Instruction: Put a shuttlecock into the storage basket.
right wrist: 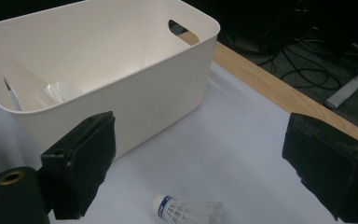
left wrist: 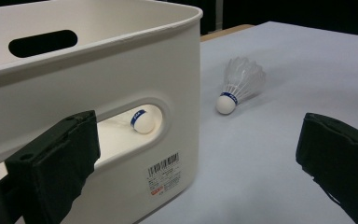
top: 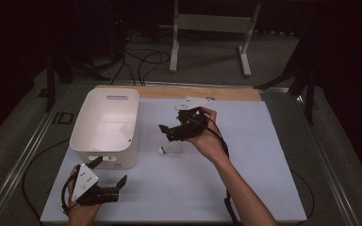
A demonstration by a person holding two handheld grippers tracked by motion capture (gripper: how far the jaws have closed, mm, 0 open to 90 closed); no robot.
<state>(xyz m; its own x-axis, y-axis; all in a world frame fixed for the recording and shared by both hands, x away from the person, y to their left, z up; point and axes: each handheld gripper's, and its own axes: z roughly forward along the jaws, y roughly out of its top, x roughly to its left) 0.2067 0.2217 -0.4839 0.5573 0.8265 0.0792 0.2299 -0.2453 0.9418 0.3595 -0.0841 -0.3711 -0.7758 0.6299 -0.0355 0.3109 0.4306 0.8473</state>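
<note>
The left gripper (top: 109, 172) waits with jaws wide apart and empty near the table's front left corner, beside the white bin (top: 104, 155). The shuttlecock (top: 168, 149) lies on the table just right of the bin, below the right gripper (top: 166, 132), which is also spread wide with nothing in it. If its jaws close on the thin feathers, I think the light shuttlecock could slip out or get crushed.

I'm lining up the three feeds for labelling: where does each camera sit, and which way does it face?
High view: above the person's side, looking forward and down on the table; both forearms, the left claw and the right claw show.
Left gripper view: low by the white bin, facing its near wall; its own open jaws show.
Right gripper view: raised, looking down at the shuttlecock on the table and into the bin; its own open jaws show.
Shared: all three show the bin and that shuttlecock.
</note>
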